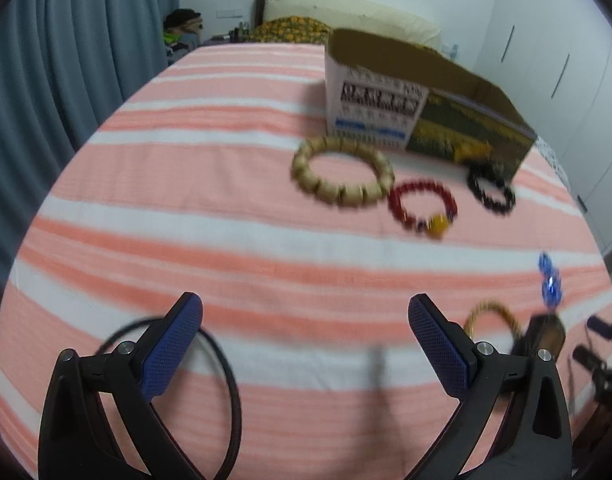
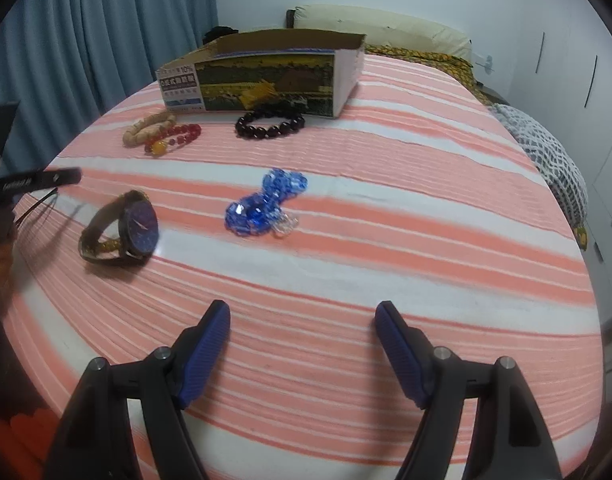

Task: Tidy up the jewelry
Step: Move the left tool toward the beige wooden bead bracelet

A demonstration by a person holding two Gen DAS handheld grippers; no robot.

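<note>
Jewelry lies on a pink-and-white striped bed. In front of an open cardboard box (image 1: pixel 426 92) (image 2: pixel 266 76) lie a tan wooden bead bracelet (image 1: pixel 342 170) (image 2: pixel 148 128), a red bead bracelet with a yellow bead (image 1: pixel 424 206) (image 2: pixel 172 140) and a black bead bracelet (image 1: pixel 491 188) (image 2: pixel 268 124). A blue crystal bracelet (image 2: pixel 262 204) (image 1: pixel 549 280) lies mid-bed. A wristwatch (image 2: pixel 124 230) (image 1: pixel 544 332) stands on edge beside a thin golden bracelet (image 1: pixel 492 318). My left gripper (image 1: pixel 306 320) is open over bare bedding. My right gripper (image 2: pixel 302 320) is open too, short of the blue bracelet.
A black cord (image 1: pixel 222 380) loops under the left gripper. Blue curtains (image 2: pixel 106 32) hang at the left, white wardrobe doors (image 2: pixel 566 60) at the right. Pillows (image 2: pixel 382 28) and a patterned blanket (image 2: pixel 554 160) lie at the far end and right edge.
</note>
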